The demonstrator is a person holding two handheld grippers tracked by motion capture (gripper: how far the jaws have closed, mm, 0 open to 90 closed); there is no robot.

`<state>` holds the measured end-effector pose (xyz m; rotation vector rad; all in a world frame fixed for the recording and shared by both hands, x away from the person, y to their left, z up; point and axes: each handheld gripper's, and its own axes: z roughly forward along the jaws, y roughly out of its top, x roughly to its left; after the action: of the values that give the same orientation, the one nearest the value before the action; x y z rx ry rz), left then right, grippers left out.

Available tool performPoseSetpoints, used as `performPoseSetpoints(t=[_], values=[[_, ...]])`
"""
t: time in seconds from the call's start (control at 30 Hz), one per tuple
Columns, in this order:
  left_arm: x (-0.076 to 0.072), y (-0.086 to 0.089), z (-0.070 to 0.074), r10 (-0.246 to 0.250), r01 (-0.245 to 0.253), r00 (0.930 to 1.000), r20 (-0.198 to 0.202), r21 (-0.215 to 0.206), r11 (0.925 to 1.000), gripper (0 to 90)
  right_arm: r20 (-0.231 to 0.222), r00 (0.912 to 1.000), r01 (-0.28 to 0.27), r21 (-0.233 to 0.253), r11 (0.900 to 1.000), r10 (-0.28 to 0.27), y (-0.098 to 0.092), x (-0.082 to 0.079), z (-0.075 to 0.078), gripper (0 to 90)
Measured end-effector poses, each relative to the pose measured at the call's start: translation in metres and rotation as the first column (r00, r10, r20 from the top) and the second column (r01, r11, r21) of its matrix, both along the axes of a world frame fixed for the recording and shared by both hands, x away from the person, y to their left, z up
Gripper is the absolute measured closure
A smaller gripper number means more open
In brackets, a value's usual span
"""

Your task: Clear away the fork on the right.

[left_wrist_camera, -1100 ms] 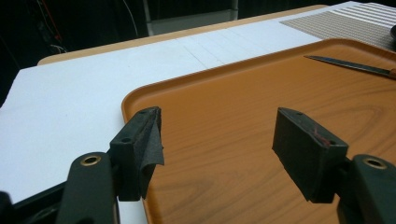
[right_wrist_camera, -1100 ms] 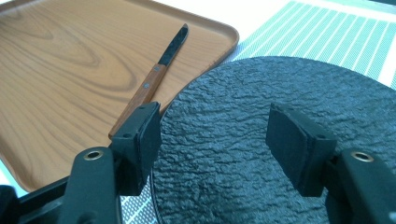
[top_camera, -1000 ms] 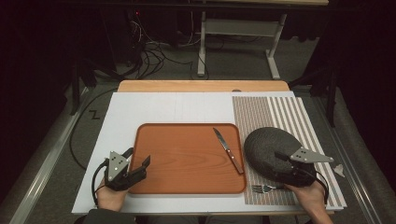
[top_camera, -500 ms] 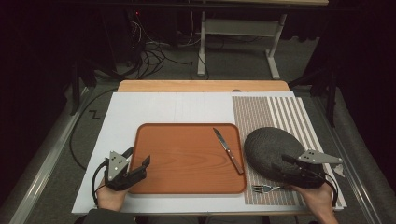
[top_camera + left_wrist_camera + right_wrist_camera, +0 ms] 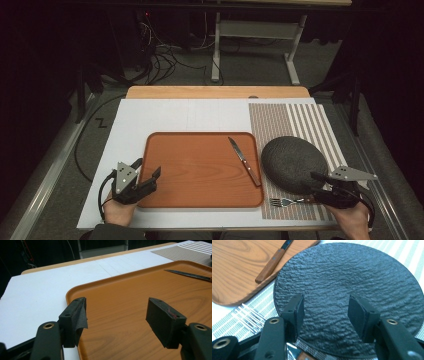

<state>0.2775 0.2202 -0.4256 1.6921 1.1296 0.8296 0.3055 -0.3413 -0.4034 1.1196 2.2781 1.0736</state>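
Table laid as a place setting in progress; right gripper (image 5: pixel 320 186) hovers over the near edge of the dark textured plate (image 5: pixel 292 162), jaws spread wide and holding nothing; in the right gripper view the plate (image 5: pixel 352 290) lies directly ahead and beneath the two pads (image 5: pixel 295 312), rim just below them, so the tool looks lined up to come down on that near rim, the only part of a flat plate a two-jaw tool can pinch; fork (image 5: pixel 286 202) lies just to the left of this gripper on the striped placemat (image 5: pixel 300 117), tines pointing away from it, close against the plate's near edge; its tines (image 5: pixel 249 315) show at the left jaw's outer side, apart from it; knife (image 5: pixel 245 161) rests farther left, blade forward, along the right inner edge of the wooden tray (image 5: pixel 200 172), wooden handle (image 5: pixel 269 266) nearest the plate, likely parked there until its turn; left gripper (image 5: pixel 145 181) sits low at the tray's near left corner, jaws open and empty, one jaw outside the rim and one over the tray floor (image 5: pixel 125 305); my reading is that it straddles the rim to steady or grasp the tray, though no contact is visible; white board (image 5: pixel 165 120) under all of it; judgement: the plate is the thing in hand, not yet gripped; risk is the jaws nudging the fork on descent.
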Motion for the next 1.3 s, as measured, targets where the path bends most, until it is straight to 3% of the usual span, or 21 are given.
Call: performPoseSetpoints(t=[0.47,0.73,1.03,1.3], values=[[0.000,0.000,0.000,0.003,-0.003,1.0000,0.004,0.000,1.0000,32.8,-0.041,0.9991,0.004,-0.047,0.999,-0.006,-0.016,-0.012,-0.001,52.6],[0.000,0.000,0.000,0.004,-0.004,1.0000,0.003,-0.001,1.0000,32.8,-0.091,0.9958,-0.005,-0.084,0.996,-0.003,-0.024,-0.019,-0.004,53.3],[0.000,0.000,0.000,0.005,-0.005,1.0000,0.002,0.000,1.0000,32.8,-0.147,0.9890,0.000,-0.106,0.994,-0.015,-0.030,-0.019,-0.010,53.6],[0.000,0.000,0.000,0.004,-0.004,1.0000,0.001,0.001,1.0000,32.8,-0.167,0.9858,-0.033,-0.119,0.992,0.012,-0.029,-0.017,-0.012,53.4]])
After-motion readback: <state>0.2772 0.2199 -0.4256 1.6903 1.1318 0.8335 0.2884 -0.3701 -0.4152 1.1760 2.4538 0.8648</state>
